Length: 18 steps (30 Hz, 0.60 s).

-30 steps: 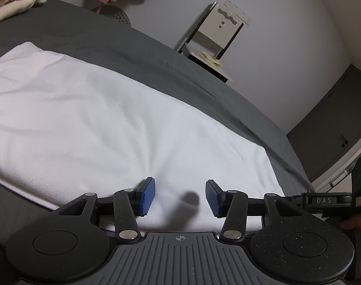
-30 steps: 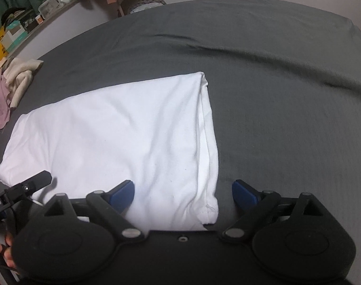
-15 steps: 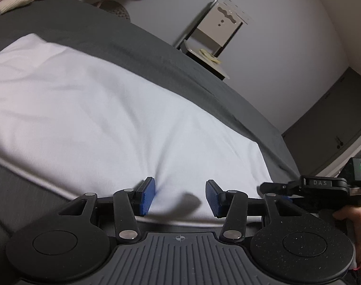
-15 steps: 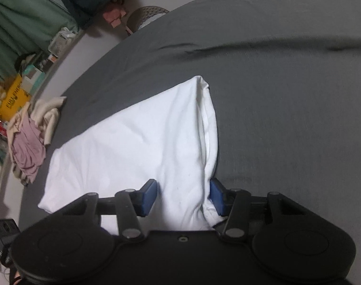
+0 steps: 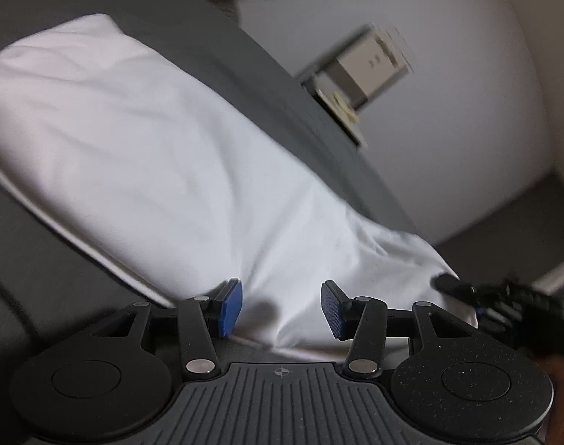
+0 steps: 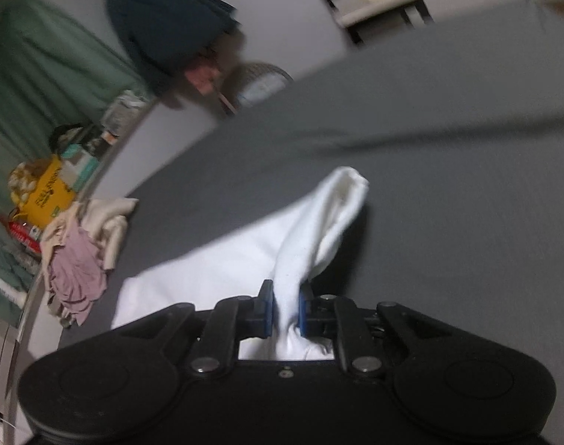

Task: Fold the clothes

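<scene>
A white garment (image 5: 152,155) lies spread on the grey bed (image 6: 448,185). My right gripper (image 6: 285,307) is closing its jaws, and the blue pads pinch a bunched corner of the white garment (image 6: 319,222). That corner is raised off the bed, and the edge stands up as a folded ridge. My left gripper (image 5: 282,307) sits at the garment's near edge. Its jaws are half apart, with cloth lying between the pads but not squeezed. In the left wrist view the right gripper (image 5: 448,283) shows blurred at the garment's right corner.
A heap of beige and pink clothes (image 6: 85,252) lies at the bed's left edge. A yellow box (image 6: 48,193) and clutter sit beyond it by a green curtain. A dark jacket (image 6: 163,15) hangs on the wall. A pale chair (image 5: 363,70) stands past the far bed edge.
The right jaws went from wide open to closed on the garment's corner and rose, pulling the edge into a ridge. The left gripper shifted along the near edge and rolled, its gap unchanged.
</scene>
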Tool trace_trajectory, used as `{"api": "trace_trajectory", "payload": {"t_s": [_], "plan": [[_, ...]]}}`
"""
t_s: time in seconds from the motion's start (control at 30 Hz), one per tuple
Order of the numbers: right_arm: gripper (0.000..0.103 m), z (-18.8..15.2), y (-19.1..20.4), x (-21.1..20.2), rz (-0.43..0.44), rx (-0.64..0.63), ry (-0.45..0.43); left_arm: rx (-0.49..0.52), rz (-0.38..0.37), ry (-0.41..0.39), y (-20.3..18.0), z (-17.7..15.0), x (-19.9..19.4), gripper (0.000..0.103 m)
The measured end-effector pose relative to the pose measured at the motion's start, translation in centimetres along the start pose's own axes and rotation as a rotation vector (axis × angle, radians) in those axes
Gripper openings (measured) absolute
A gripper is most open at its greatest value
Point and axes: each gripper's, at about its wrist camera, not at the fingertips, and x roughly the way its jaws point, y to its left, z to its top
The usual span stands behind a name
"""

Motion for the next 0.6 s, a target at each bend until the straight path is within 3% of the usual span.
{"api": "trace_trajectory", "payload": {"t_s": [0.1, 0.23, 0.37, 0.6], "plan": [[0.012, 0.6, 5.2, -0.7, 0.011, -0.123, -0.033, -0.055, -0.029, -0.139, 0.2, 2.0, -3.0, 0.048], [0.011, 0.9, 12.0, -0.1, 0.013, -0.283, -0.038, -0.049, -0.026, -0.27, 0.5, 5.7, -7.4, 0.048], [0.01, -0.2, 17.3, 1.8, 0.013, -0.398, -0.02, -0.091, -0.021, -0.268, 2.3, 8.6, -9.6, 0.048], [0.01, -3.7, 24.1, 7.8, 0.061, -0.501, 0.072, -0.252, -0.052, -0.269, 6.9, 11.5, -11.6, 0.048]]}}
